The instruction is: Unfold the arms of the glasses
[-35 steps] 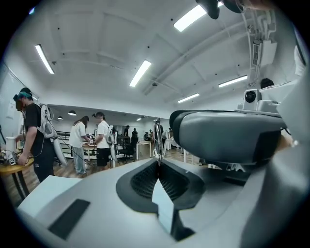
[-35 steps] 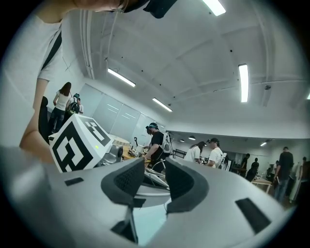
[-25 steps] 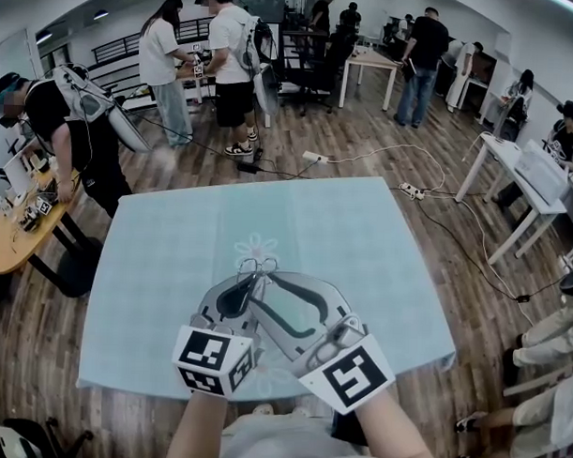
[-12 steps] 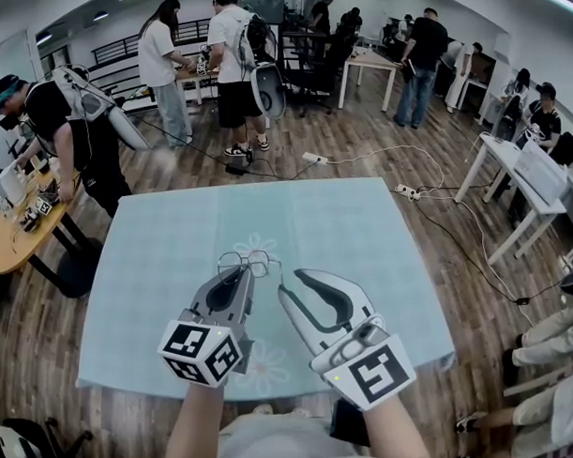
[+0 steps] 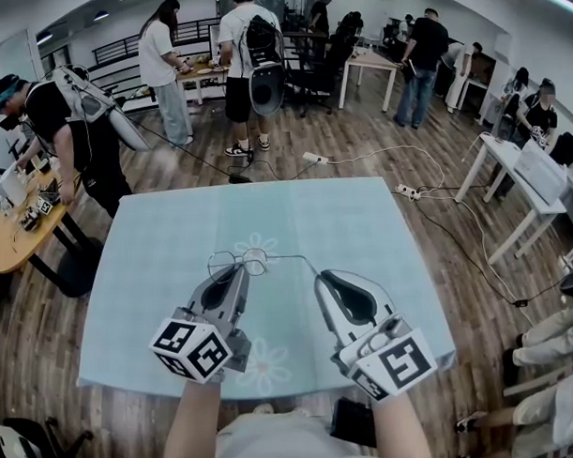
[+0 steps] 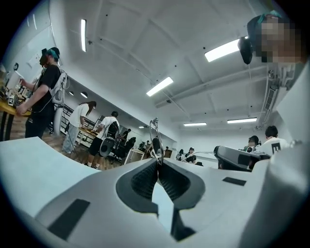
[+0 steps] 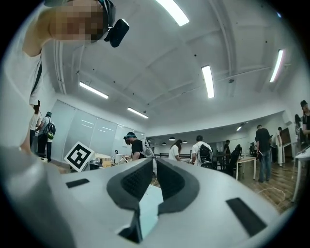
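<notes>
Only head view: glasses (image 5: 237, 262) arm (image 5: 290, 257), prob in R gripper (image 5: 320, 276)

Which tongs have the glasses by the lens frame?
The left tongs, pinching the glasses at the rims; the right tongs have just closed on the swung-out arm's tip.

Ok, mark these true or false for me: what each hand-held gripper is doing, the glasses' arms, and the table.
1. The left hand-held gripper pinches the glasses at the lenses. True.
2. The right hand-held gripper is wide open and empty. False: its jaws have just been closing and pinch the tip of one arm.
3. Both arms lie folded against the lenses. False: one arm stretches out to the right hand-held gripper.
4. The table is pale blue. True.
</notes>
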`<action>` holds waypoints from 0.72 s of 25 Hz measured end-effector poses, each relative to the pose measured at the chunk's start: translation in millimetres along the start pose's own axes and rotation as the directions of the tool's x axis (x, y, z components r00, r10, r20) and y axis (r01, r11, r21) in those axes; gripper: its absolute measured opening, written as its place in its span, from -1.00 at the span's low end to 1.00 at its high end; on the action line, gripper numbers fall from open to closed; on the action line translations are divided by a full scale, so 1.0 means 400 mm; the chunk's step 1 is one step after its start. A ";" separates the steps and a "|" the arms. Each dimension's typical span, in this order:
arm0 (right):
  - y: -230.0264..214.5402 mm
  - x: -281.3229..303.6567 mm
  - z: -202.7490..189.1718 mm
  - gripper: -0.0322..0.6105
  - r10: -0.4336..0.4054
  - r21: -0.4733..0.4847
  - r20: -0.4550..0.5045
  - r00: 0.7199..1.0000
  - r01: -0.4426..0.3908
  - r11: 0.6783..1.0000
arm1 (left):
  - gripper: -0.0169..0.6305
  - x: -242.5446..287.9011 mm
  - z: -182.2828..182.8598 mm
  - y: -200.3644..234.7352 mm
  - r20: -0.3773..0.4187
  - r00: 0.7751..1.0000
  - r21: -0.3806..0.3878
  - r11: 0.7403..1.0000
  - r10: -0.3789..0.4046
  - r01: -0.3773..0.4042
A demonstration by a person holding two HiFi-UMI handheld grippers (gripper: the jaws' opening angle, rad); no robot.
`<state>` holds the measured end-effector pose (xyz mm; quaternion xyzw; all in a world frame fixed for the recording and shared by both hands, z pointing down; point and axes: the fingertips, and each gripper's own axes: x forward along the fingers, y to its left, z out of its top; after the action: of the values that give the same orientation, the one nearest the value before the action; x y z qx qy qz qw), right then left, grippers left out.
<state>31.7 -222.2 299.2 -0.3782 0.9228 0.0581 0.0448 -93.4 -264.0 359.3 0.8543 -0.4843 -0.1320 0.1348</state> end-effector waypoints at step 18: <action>-0.002 -0.035 0.006 -0.80 0.023 0.153 0.062 0.998 -0.032 0.988 | -0.92 0.004 -0.005 0.012 -0.008 0.998 0.070 0.996 0.056 -0.056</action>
<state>42.3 -212.8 298.5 -0.3589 0.9279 -0.0013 0.1005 -95.6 -267.6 362.8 0.8452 -0.5117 -0.1070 0.1111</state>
